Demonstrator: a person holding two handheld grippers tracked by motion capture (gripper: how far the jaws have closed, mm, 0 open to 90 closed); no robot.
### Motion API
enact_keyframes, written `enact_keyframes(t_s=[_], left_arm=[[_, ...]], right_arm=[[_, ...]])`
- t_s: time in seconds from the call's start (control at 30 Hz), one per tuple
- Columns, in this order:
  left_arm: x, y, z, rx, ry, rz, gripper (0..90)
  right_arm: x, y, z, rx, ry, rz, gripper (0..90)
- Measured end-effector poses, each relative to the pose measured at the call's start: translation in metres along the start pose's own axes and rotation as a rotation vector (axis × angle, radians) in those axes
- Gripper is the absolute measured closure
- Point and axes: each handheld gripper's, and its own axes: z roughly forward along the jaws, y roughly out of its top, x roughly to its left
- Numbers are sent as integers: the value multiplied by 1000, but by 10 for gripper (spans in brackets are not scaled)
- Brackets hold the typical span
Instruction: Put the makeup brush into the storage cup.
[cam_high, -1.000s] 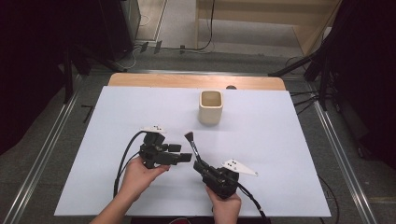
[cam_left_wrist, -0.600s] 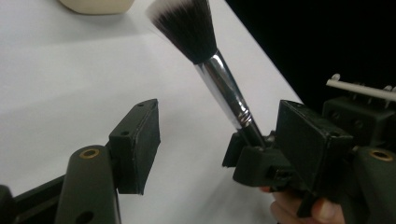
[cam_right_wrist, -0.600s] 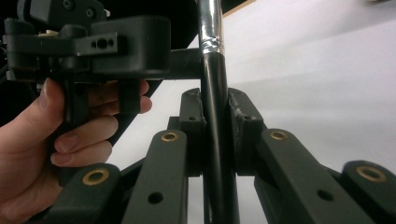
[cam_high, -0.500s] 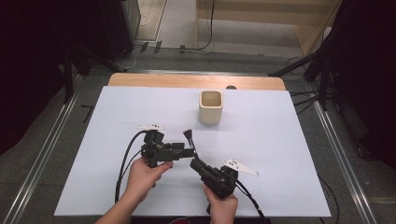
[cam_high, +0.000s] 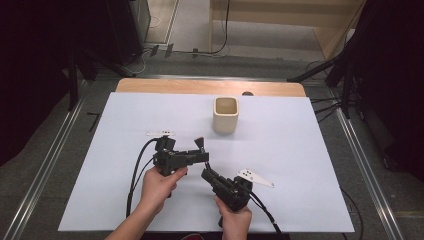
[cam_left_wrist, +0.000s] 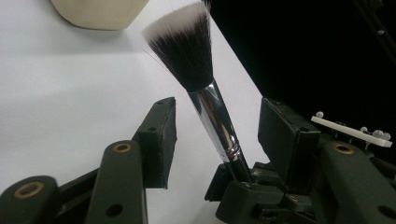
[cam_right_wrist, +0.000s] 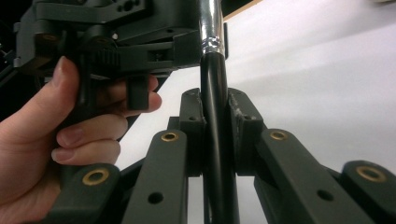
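A makeup brush (cam_left_wrist: 217, 121) with a black handle (cam_right_wrist: 215, 154), a silver ferrule and white-tipped dark bristles (cam_high: 199, 143) stands nearly upright above the white table (cam_high: 300, 165). My right gripper (cam_right_wrist: 215, 107) is shut on the handle low down; in the high view it (cam_high: 206, 174) sits near the front edge. My left gripper (cam_left_wrist: 219, 126) reaches in from the left (cam_high: 202, 156). Its jaws stand on either side of the ferrule and have just been closing. A gap still shows on each side, so the pads (cam_left_wrist: 159, 135) are not pressing on it.
A cream square cup (cam_high: 226, 114) stands upright behind the brush, mid-table. The table's wooden edge (cam_high: 210, 87) runs along the back. Black cables (cam_high: 137, 170) trail from the left gripper to the front left. Metal rails (cam_high: 45, 165) flank the table.
The left gripper's jaws have narrowed around the brush's ferrule. The right gripper keeps its hold on the handle and has barely shifted.
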Motion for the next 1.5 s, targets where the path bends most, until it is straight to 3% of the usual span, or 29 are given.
enact_keyframes(t_s=[0.2,0.3,0.5,0.87,1.17,1.27,1.5], left_arm=[[-1,-1,3,-29,-9,-19,581],[3,-2,3,-36,-33,-52,606],[7,-4,1,-38,-25,-76,704],[9,-4,0,-31,-54,-121,754],[7,-2,0,-16,-81,-126,780],[9,-2,-1,-15,-96,-131,784],[9,-1,-3,-4,-73,-118,784]], right_arm=[[1,0,2,4,0,-3,795],[1,-1,1,3,-5,-9,796],[1,-1,3,19,-3,-15,795],[3,-2,6,46,-17,-42,795],[5,-2,6,65,-19,-62,792],[7,-2,8,77,-2,-74,742],[11,2,8,102,-34,-161,519]])
